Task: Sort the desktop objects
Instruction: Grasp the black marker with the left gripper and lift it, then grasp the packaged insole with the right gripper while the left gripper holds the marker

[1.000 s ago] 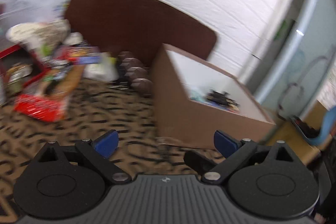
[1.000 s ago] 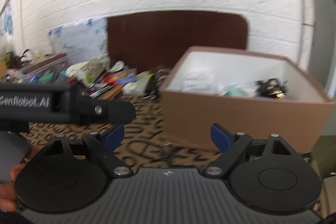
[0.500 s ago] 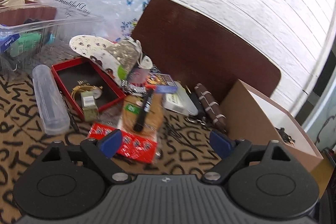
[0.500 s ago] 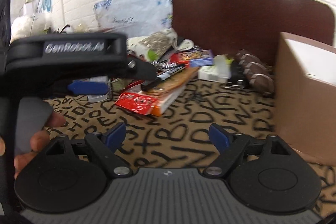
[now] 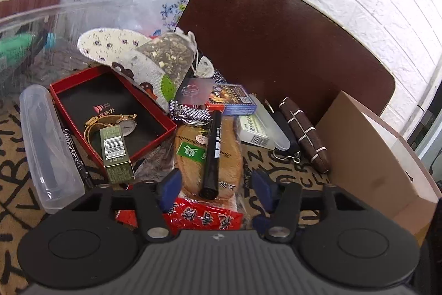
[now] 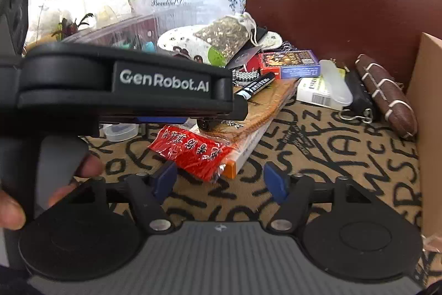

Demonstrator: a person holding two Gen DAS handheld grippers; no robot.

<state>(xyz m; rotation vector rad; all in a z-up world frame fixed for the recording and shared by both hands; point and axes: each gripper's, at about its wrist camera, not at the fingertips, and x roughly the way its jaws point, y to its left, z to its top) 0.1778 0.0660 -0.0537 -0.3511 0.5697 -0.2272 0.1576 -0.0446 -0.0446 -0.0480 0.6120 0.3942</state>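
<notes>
A black marker [image 5: 212, 149] lies on a tan insole [image 5: 229, 156] in the middle of the clutter. My left gripper [image 5: 216, 186] hovers just over the marker's near end. Its jaws are closing, with that end between them and a gap on both sides. In the right wrist view the left gripper [image 6: 124, 82] crosses from the left, above the marker [image 6: 254, 86]. My right gripper [image 6: 221, 180] sits low over the lettered mat, jaws closing. The corner of a red packet [image 6: 193, 149] reaches between the right fingertips [image 6: 165, 179], untouched.
A cardboard box [image 5: 373, 156] stands at the right. A red box [image 5: 69, 93] with a gold watch, a clear case [image 5: 47, 145], a green carton [image 5: 116, 154], a card deck [image 5: 234, 98] and a brown pouch [image 5: 304, 134] crowd around. A clear bin [image 5: 27, 18] is far left.
Both grippers swung left from the cardboard box to the pile and came lower and closer. Both pairs of jaws have narrowed.
</notes>
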